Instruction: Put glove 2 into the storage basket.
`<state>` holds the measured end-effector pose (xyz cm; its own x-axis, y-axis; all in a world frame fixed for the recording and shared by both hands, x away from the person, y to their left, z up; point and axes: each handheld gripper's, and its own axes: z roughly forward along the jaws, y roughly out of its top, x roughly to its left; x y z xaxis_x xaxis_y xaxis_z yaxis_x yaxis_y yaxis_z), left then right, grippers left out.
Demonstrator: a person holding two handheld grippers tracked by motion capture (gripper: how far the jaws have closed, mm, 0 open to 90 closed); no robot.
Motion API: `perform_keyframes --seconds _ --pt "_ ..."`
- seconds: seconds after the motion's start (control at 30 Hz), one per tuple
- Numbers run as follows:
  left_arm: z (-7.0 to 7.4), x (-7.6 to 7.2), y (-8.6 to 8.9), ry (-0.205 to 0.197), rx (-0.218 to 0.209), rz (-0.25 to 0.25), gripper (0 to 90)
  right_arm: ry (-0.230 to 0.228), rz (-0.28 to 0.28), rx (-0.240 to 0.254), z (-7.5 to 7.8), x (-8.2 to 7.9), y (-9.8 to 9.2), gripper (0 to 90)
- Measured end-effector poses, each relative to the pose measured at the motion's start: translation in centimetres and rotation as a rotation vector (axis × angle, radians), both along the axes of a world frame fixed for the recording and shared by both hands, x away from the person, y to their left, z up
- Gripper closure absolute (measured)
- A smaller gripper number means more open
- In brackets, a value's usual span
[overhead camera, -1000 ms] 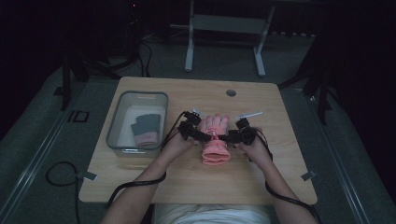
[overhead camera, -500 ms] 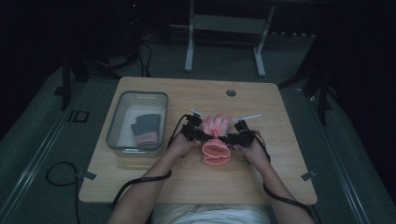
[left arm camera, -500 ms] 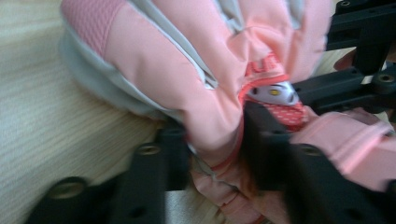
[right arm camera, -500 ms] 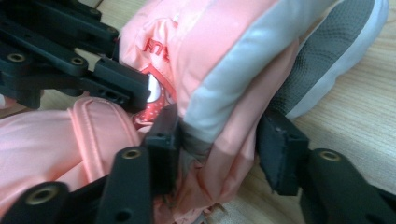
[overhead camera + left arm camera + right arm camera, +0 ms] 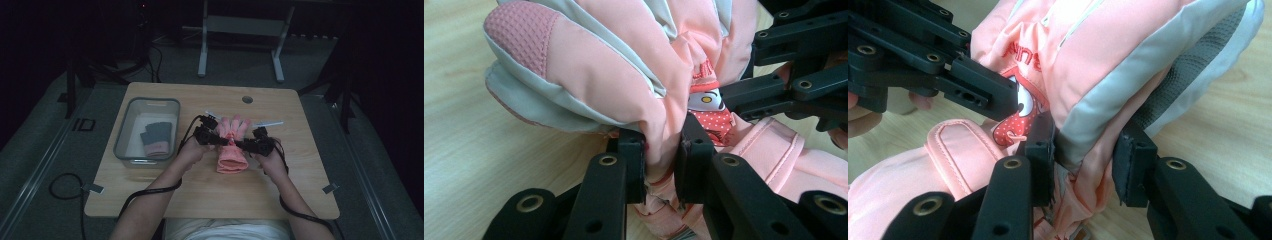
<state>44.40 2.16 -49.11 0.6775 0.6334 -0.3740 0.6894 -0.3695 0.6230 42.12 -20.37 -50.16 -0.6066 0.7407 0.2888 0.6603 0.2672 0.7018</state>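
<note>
High view first: we hold the pink glove [image 5: 231, 148] at the middle of the wooden table [image 5: 150, 195], cuff toward us and fingers pointing away, with our left gripper [image 5: 214, 138] at its left edge and our right gripper [image 5: 250, 145] at its right edge, the two meeting across the wrist area. To our left stands a clear plastic bin [image 5: 125, 131] with a dark glove [image 5: 156, 138] inside it, well apart from the pink one.

Left gripper view: our two black jaws have just been closing and now pinch a bunched fold of the pink fabric [image 5: 664, 145] between their pads, the gap narrow and filled with cloth. The padded glove body with its grey trim and textured patch [image 5: 524, 35] bulges above and to the left of the jaws, and the other gripper [image 5: 794, 80] reaches in from the right edge.

Right gripper view: our jaws have also been closing, with the glove's pink and grey side edge [image 5: 1093, 145] between them. The left pad presses on the fabric; the right pad sits just beside it, and we cannot tell whether it touches. The other gripper [image 5: 923, 60] crosses the printed patch [image 5: 1023, 115] at upper left.
</note>
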Motion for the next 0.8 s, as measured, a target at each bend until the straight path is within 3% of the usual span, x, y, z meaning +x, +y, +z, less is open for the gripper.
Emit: perform_keyframes --seconds 0.27,0.8 --pt "3.3 -0.6 1.5 -0.053 -0.002 0.006 76.7 -0.047 0.012 0.045 2.5 -0.3 1.0 65.8" --pt "9.2 -1.0 5.3 -0.144 0.010 0.056 77.0 -0.146 0.053 0.078 7.7 0.5 4.4 66.0"
